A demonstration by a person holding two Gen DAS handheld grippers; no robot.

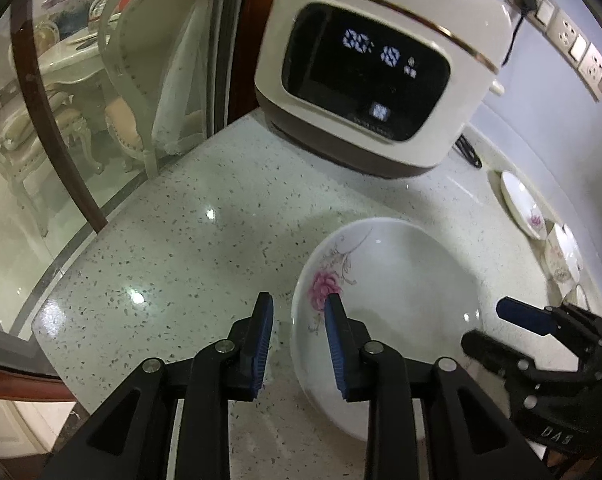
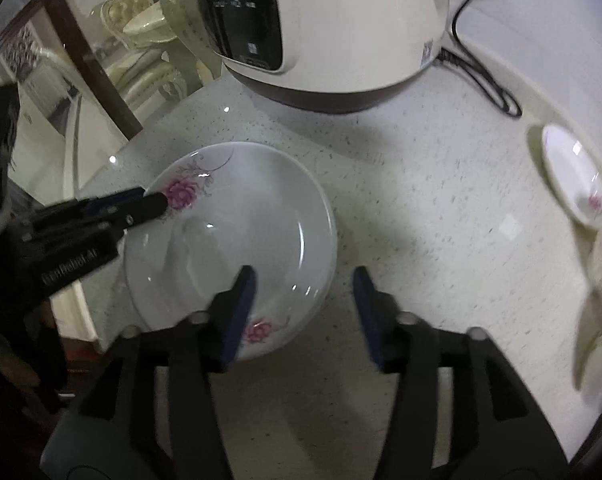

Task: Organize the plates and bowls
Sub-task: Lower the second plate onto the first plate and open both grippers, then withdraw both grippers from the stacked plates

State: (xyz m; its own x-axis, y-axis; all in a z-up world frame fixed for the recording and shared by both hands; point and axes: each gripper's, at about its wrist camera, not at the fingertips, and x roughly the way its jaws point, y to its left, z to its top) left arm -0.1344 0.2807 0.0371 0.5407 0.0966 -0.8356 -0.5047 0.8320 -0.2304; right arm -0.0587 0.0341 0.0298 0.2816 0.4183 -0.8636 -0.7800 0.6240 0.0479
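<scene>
plate (image 2: pixel 237 240) on speckled counter (image 1: pixel 173 264) beside cooker (image 1: pixel 365 72)

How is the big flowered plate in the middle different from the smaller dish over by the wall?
The big plate lies flat on the speckled counter; the small dish stands tilted up at the counter's back edge. The big plate looks wider and shows two pink flowers, while only one shows on the small dish. Both grippers straddle the big plate's rim, left gripper and right gripper, open; nothing touches the small dish. Both are white with pink flowers.
</scene>
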